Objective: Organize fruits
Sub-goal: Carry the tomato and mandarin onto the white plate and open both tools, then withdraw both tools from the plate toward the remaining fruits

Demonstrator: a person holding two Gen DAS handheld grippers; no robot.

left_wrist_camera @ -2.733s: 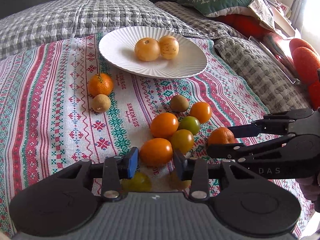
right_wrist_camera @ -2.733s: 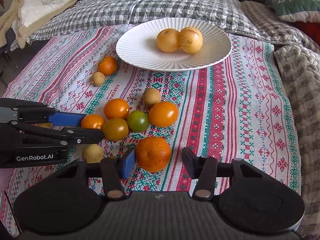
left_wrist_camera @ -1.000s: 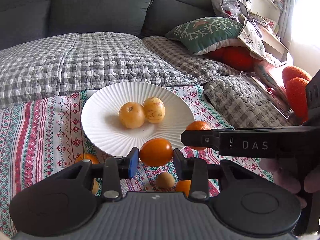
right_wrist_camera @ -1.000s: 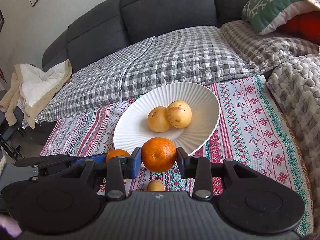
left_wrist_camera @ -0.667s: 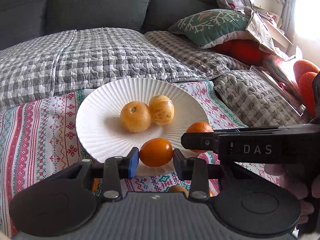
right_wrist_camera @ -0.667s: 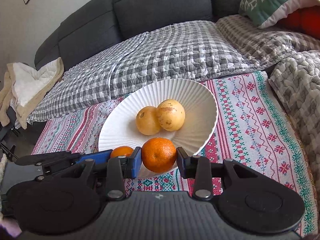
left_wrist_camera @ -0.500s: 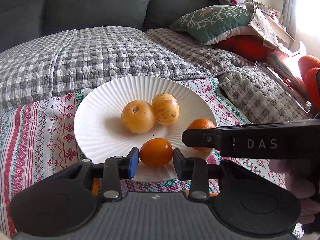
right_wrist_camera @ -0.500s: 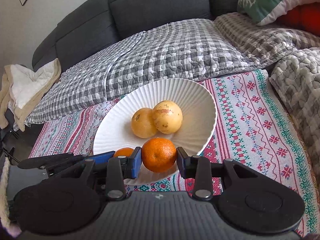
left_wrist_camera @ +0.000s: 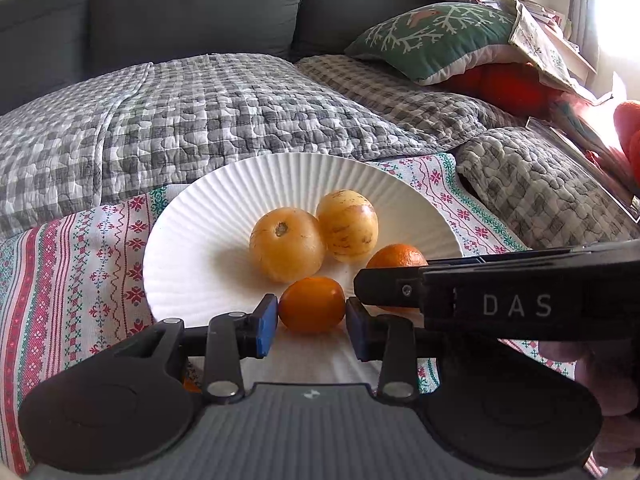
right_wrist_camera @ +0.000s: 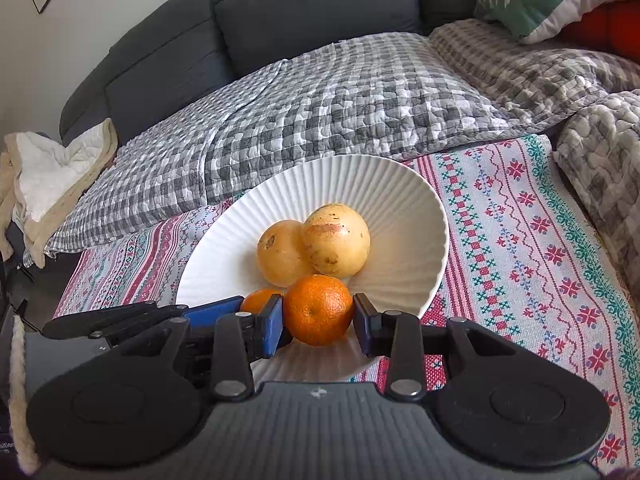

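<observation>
Now both grippers hover over the near rim of the white plate [left_wrist_camera: 208, 216]: the left gripper [left_wrist_camera: 311, 322] has its jaws clamped on a smooth orange tomato [left_wrist_camera: 311, 310], and just right of it the right gripper [right_wrist_camera: 318, 326] clamps a mandarin [right_wrist_camera: 318, 309]. Two yellow fruits [right_wrist_camera: 312, 248] lie touching at the plate's middle, on a patterned cloth [right_wrist_camera: 520, 240].

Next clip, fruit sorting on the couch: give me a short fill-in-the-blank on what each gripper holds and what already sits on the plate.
1. The left gripper is shut on a smooth orange ____.
2. The right gripper is shut on a dimpled ____.
3. The white plate already has ____ pale yellow fruits resting on it.
4. Those yellow fruits lie ____ each other, not apart.

Missing words: tomato; mandarin; two; touching
</observation>
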